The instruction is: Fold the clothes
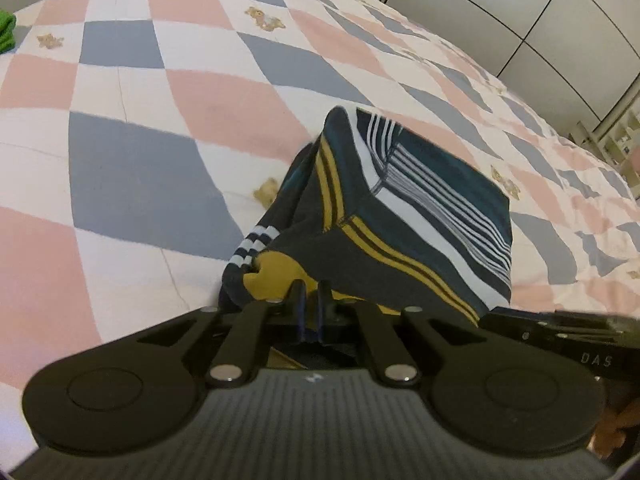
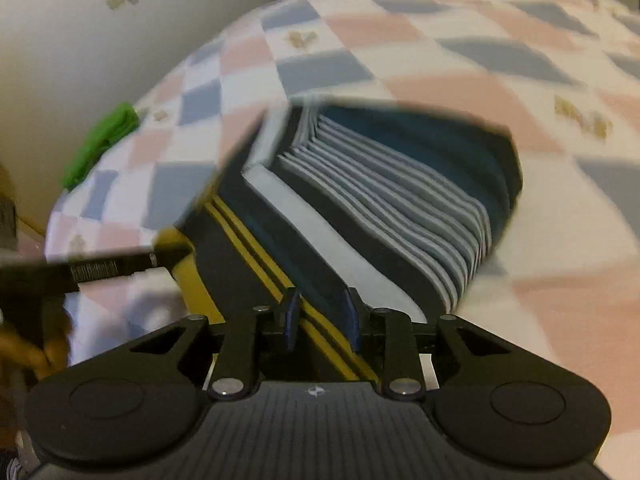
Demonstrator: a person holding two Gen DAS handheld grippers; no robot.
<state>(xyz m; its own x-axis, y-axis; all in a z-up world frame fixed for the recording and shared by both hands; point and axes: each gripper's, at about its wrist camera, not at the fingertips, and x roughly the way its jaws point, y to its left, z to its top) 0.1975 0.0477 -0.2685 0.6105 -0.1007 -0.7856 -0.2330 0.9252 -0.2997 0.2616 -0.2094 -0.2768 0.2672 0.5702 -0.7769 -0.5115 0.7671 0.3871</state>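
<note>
Spread beneath both tools, a checked quilt (image 1: 132, 160) of pink, blue and white squares with small bear motifs covers the bed on which the work is being done. Nearest the lens in the left wrist view, the left gripper (image 1: 312, 300) is seen clamped tight on the near edge of a striped garment (image 1: 420, 208), its jaws all but meeting on the dark and yellow cloth. In the right wrist view, the right gripper (image 2: 322, 318) is seen with its jaws partly apart, and the garment's yellow-striped edge is pinched between the blue pads (image 2: 291, 320). Just beyond the grippers, the garment is shown gathered into a compact, layered bundle, lifted at the near edge while its far part appears to be resting on the quilt. The fold is judged to be well along, with several layers already stacked; a last turn and a laying-flat may be left. Farther off, a green cloth (image 2: 100, 144) is seen at the bed's edge, and pale cabinet doors (image 1: 520, 8) are seen behind the bed.
</note>
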